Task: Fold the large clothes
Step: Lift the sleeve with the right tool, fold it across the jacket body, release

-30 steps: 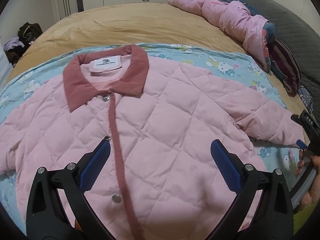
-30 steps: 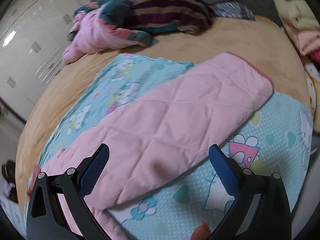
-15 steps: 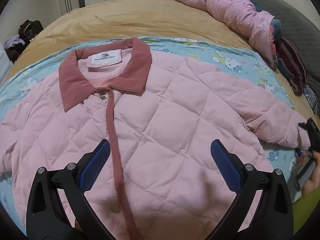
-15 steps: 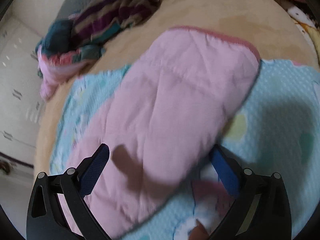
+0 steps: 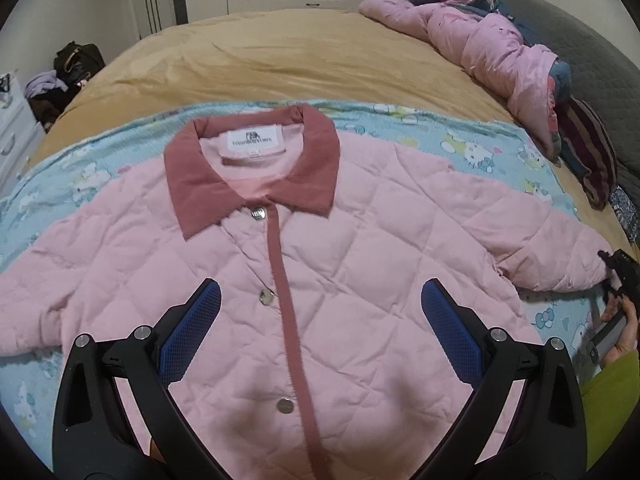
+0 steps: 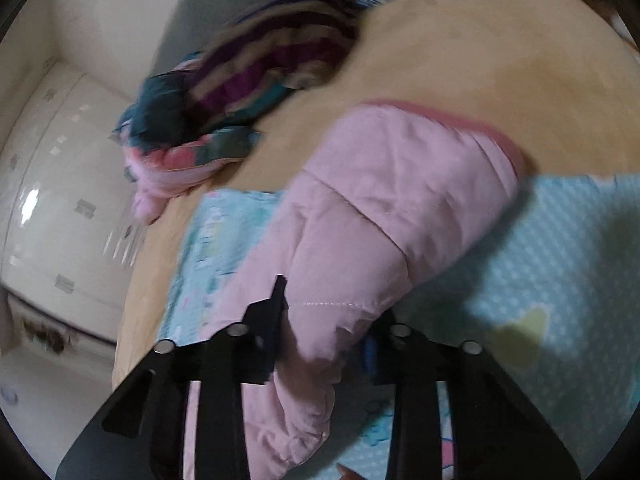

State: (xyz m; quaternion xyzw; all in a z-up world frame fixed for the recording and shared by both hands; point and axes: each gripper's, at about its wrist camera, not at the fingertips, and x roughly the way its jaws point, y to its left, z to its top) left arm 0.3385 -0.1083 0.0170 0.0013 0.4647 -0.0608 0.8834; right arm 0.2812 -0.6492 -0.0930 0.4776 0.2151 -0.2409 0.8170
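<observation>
A pink quilted jacket (image 5: pixel 360 264) with a dusty-red collar (image 5: pixel 256 168) lies face up and buttoned on a blue cartoon-print sheet (image 5: pixel 472 148). My left gripper (image 5: pixel 320 328) is open and empty, hovering over the jacket's chest. My right gripper (image 6: pixel 326 328) is shut on the jacket's right sleeve (image 6: pixel 392 184) near its lower edge, bunching the fabric. The right gripper also shows in the left wrist view (image 5: pixel 620 272) at the sleeve's cuff end.
The sheet lies on a tan bedspread (image 5: pixel 320 56). A pile of pink and striped clothes (image 5: pixel 512 60) lies along the grey headboard at the right; it also shows in the right wrist view (image 6: pixel 248 92). A white dresser (image 5: pixel 12 128) stands at the left.
My right gripper has closed on the sleeve, which now bunches between its fingers. The left gripper has stayed open and shifted left over the jacket front, farther from the collar.
</observation>
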